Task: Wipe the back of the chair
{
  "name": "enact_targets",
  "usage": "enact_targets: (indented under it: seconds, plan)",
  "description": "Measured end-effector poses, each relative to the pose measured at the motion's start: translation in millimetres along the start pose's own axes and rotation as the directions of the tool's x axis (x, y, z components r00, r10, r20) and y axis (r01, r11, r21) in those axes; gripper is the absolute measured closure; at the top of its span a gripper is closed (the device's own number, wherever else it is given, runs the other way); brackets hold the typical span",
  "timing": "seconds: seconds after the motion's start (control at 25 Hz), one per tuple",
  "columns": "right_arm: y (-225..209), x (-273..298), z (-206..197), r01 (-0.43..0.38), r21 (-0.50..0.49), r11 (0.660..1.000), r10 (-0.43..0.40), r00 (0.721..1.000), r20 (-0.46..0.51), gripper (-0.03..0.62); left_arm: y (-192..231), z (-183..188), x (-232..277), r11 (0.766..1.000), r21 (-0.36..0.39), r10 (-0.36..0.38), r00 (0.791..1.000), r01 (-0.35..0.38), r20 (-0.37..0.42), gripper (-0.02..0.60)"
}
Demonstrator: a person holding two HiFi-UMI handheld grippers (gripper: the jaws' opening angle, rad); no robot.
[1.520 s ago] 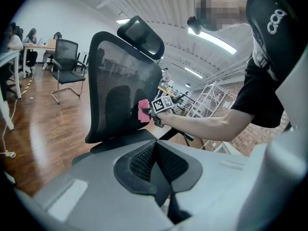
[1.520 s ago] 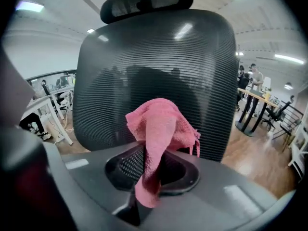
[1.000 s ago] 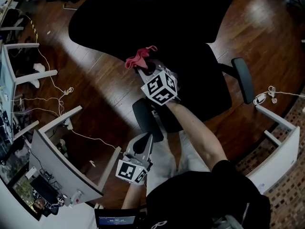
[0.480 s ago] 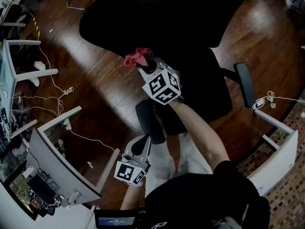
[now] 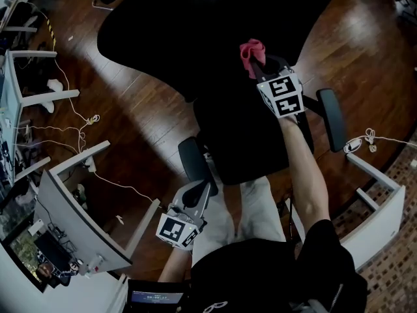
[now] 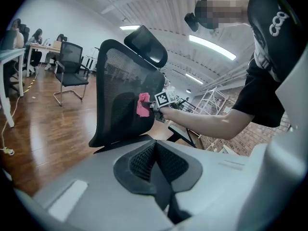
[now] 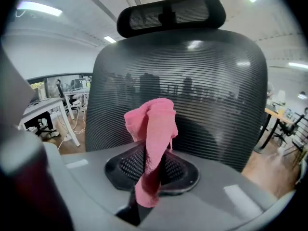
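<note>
Dark wooden flooring spreads under white desks at the left. Low in the head view, the left gripper is clenched on nothing, near an armrest. Further right, the right gripper pinches a pink cloth, held up at the office chair's mesh backrest.

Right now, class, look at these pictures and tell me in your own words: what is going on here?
A person holds a two-jaw gripper in each hand beside a black office chair. The right gripper is shut on a pink cloth and holds it up at the mesh back of the chair, below the headrest; whether the cloth actually presses on the mesh is hard to tell. The left gripper is shut on nothing and hangs low, off to the side of the chair.
</note>
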State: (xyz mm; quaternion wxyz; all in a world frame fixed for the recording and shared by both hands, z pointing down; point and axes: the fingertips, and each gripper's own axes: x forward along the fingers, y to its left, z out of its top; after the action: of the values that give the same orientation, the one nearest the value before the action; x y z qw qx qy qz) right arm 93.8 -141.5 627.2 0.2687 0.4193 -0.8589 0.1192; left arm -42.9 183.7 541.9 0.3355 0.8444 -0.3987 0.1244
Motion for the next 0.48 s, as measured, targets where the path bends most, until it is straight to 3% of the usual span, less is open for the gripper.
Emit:
enact_targets:
  seconds: [0.2, 0.48]
  plan:
    - [-105.1, -33.4, -24.1, 0.133, 0.023, 0.991, -0.132, 0.991, -0.039, 0.545, -18.8, 13.1, 32.3, 0.999, 0.023, -0.031, 0.999, 0.032, -0.003, 0.594]
    - [-137.9, -42.8, -11.9, 0.269, 0.069, 0.961, -0.267, 0.963, -0.035, 0.545, -4.9, 15.5, 21.9, 1.000, 0.018, -0.023, 1.000, 0.023, -0.009, 0.594]
